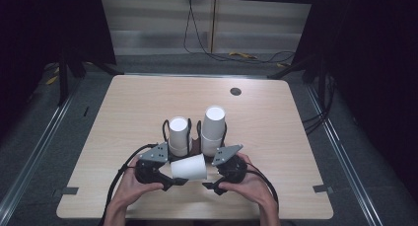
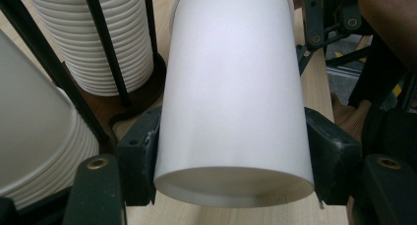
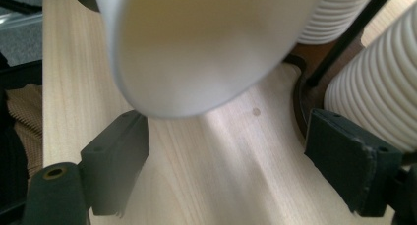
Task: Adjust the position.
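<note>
In the high view, the person's two hands come in at six o'clock, each holding a gripper, and a single white paper cup (image 1: 189, 167) lies on its side between them, held just above the near part of the wooden table (image 1: 276, 132). The left gripper (image 1: 170, 179) sits at the cup's nine o'clock side, the right gripper (image 1: 211, 182) at its three o'clock side.

In the left gripper view, the cup (image 2: 233, 95) stands between the two black jaws, its closed base toward the camera at six o'clock and its body running away toward twelve. Both jaw pads press against the cup's wall, one at nine o'clock and one at three, so this claw is pinching the cup across its lower part.

In the right gripper view, the cup (image 3: 196, 43) hangs blurred at twelve o'clock, above and beyond the jaws. These jaws are spread wide, one pad at eight o'clock and the other at four, with bare table wood between them; neither pad touches the cup.

Farther off in the high view, at twelve o'clock from the held cup, a black wire cup holder (image 1: 198, 143) carries two upright stacks of white paper cups: the left stack (image 1: 179, 134) shorter, the right stack (image 1: 214, 129) taller. Beyond them a small dark grommet hole (image 1: 235, 92) sits in the tabletop near the far edge.
</note>
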A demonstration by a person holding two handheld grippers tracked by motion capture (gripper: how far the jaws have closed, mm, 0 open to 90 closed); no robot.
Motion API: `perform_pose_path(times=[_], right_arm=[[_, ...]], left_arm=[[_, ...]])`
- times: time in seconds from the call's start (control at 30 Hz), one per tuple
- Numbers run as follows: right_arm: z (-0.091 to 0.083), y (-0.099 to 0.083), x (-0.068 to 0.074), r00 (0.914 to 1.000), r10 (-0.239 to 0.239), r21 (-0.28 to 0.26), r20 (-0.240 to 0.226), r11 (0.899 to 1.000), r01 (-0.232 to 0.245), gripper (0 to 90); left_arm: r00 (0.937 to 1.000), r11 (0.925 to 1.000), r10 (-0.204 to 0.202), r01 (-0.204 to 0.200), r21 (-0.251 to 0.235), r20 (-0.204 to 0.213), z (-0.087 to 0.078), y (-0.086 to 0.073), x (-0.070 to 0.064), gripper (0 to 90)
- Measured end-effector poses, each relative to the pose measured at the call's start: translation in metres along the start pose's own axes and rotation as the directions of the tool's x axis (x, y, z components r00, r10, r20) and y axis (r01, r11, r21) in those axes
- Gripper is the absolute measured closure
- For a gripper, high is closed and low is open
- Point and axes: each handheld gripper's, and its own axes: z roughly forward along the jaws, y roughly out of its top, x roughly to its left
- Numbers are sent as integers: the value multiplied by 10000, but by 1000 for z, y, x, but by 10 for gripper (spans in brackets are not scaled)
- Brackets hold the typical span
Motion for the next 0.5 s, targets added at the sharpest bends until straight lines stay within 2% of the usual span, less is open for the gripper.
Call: perform_pose_path(times=[0.23,0.3,0.33,0.37,0.5], right_arm=[[-6,-14,3,9993,373,-1067,62,9936,-365,166],[-9,-19,3,9986,530,-1564,-61,9862,-533,166],[-9,-19,3,9986,530,-1564,-61,9862,-533,166],[-11,-22,3,9981,615,-1964,-85,9786,-620,158],[-14,-28,4,9969,766,-2540,-206,9639,-793,152]], left_arm=[[9999,9992,9,-13,-389,-100,-2,-4,-2,336],[9999,9990,11,-16,-450,-106,-2,-5,-2,336],[9999,9990,11,-16,-450,-106,-2,-5,-2,336],[9999,9983,7,-13,-588,-102,-1,-7,-3,336],[10000,9969,29,-36,-790,-93,0,-9,-5,336]])
